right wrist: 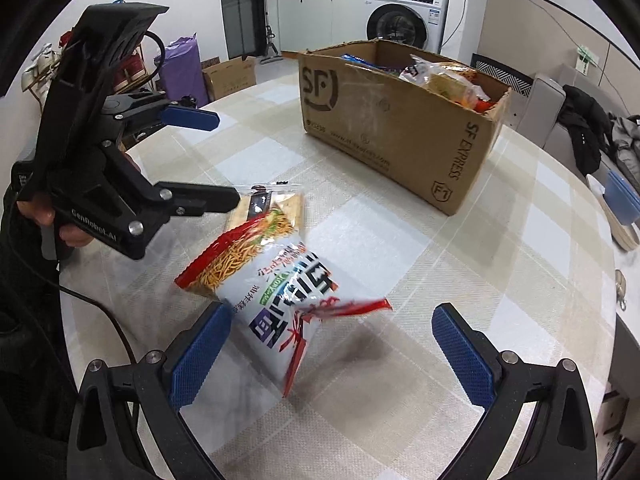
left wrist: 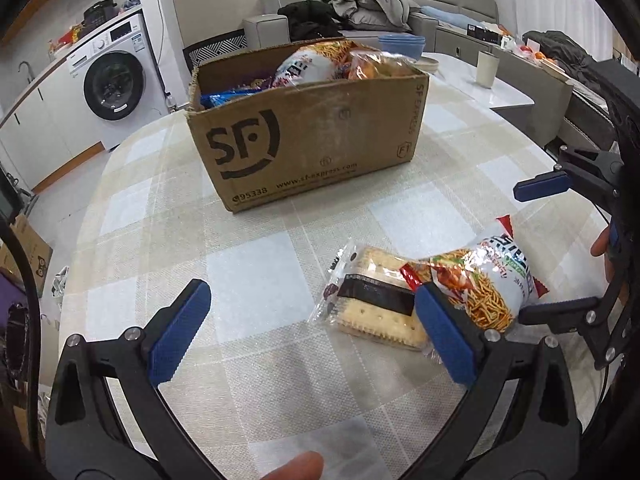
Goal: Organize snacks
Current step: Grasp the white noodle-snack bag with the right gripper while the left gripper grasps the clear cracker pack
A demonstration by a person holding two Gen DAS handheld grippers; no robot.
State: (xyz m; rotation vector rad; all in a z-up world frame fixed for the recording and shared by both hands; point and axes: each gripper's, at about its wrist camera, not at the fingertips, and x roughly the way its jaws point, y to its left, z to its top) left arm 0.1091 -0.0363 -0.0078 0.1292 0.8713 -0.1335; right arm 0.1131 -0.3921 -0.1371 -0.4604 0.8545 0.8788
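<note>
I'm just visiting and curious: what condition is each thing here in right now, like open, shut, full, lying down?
Cardboard box: upright on the table, top open, holding several snack packs.
Noodle snack bag: sealed, resting partly on the cracker pack.
Cracker pack: sealed, lying flat on the table.
Left gripper: open, holding nothing.
Right gripper: open, holding nothing.
Washing machine: door shut.

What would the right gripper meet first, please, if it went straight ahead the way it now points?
Probably the noodle snack bag, lying just ahead between the open right gripper fingers; the cardboard box stands farther beyond.
</note>
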